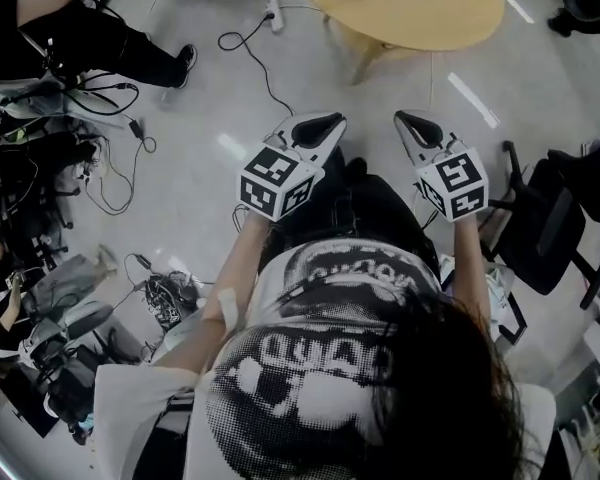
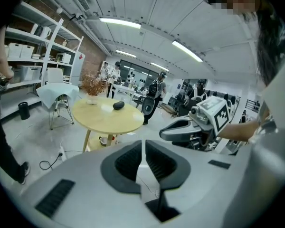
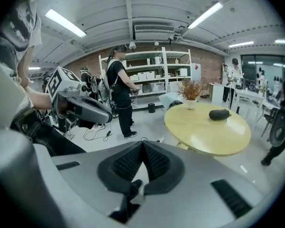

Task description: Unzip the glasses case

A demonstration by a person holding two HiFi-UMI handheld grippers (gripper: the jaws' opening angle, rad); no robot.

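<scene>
Jaws were pressed together, with nothing between them, on both the left gripper (image 1: 318,128) and the right gripper (image 1: 418,125). The person (image 1: 330,368) held the two side by side in front of the chest. In the head view both pointed toward twelve o'clock, where a round yellow table (image 1: 410,13) stood. The glasses case (image 3: 219,114), dark and oval, lay on that tabletop, well apart from both grippers. It sat at about two o'clock from the right jaws in the right gripper view and about eleven o'clock from the left jaws in the left gripper view. A potted dried plant (image 3: 190,90) stood near it.
</scene>
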